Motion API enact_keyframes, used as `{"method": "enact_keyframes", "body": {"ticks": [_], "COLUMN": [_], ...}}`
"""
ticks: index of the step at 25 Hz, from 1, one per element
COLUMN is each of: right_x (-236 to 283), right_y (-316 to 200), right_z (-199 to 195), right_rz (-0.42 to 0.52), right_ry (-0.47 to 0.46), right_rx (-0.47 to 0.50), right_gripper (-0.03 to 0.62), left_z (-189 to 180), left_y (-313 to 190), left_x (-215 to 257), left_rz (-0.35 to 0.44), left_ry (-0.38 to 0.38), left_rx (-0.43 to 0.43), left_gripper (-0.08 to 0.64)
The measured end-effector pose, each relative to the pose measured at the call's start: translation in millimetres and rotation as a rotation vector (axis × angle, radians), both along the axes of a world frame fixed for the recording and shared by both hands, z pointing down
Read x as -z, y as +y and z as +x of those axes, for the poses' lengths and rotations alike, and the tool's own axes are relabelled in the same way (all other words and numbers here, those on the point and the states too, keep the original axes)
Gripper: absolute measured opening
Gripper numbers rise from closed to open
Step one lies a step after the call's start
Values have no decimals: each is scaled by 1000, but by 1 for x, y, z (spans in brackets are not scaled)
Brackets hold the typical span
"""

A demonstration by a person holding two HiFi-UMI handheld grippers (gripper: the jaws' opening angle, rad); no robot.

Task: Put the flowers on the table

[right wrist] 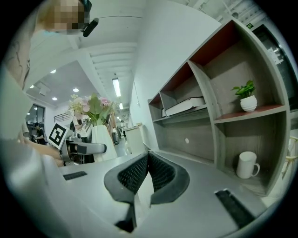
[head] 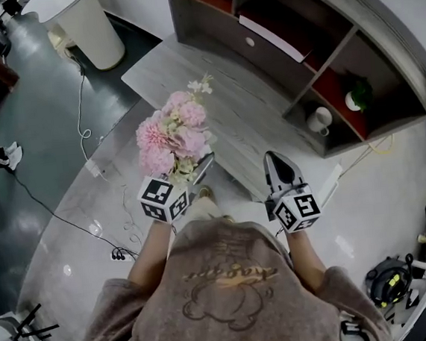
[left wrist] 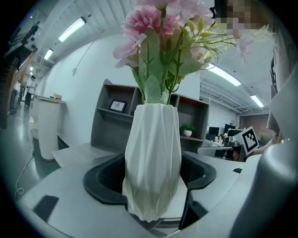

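- Left gripper (left wrist: pixel 151 179): jaws stand wide, clamped on the lower body of a white faceted vase (left wrist: pixel 153 153); both dark pads press against its sides.
- Vase: upright in the grip, its base hanging below the pads. It holds a bunch of pink flowers (left wrist: pixel 158 28) with green stems and leaves rising out of its mouth.
- Position of the flowers: in the head view they sit just ahead of the left gripper's marker cube, by the near end of the grey wood-grain table (head: pixel 245 118). The vase is carried in the air and does not rest on the table.
- Right gripper (right wrist: pixel 148 155): jaws together, tips meeting, nothing between them. It is held to the right of the vase, apart from it.
- Shelf unit (head: pixel 383 67): stands beyond the table. A lower compartment contains a white mug (right wrist: pixel 246 165); the compartment above it contains a small potted plant (right wrist: pixel 247 97) in a white pot; a book (right wrist: pixel 184 106) lies flat on a further shelf.
- Floor: a white cylindrical bin (head: pixel 90 28) stands well apart, past the far corner of the table.
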State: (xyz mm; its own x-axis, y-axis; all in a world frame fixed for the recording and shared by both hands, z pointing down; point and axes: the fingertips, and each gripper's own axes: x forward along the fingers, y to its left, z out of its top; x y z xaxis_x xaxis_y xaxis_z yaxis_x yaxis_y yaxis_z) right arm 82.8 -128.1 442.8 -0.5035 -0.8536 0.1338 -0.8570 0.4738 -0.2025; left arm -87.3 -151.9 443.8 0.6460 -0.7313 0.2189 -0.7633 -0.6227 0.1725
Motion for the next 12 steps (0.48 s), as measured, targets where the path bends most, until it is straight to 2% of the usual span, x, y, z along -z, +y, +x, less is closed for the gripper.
{"method": "enact_keyframes", "body": {"ticks": [8, 12], "right_x": [5, 6], "right_y": [-48, -64], "right_z": [-13, -5], "right_rz": [-11, -19], "right_ry": [23, 22], "right_rx": [-89, -126], "right_gripper": [-11, -11], "left_z": [-6, 8], "left_y": [-66, -96], "left_x": [4, 7], "left_rz": [0, 2], "left_ry": [-14, -26], "left_rx": [-109, -161], "left_gripper": [359, 359]}}
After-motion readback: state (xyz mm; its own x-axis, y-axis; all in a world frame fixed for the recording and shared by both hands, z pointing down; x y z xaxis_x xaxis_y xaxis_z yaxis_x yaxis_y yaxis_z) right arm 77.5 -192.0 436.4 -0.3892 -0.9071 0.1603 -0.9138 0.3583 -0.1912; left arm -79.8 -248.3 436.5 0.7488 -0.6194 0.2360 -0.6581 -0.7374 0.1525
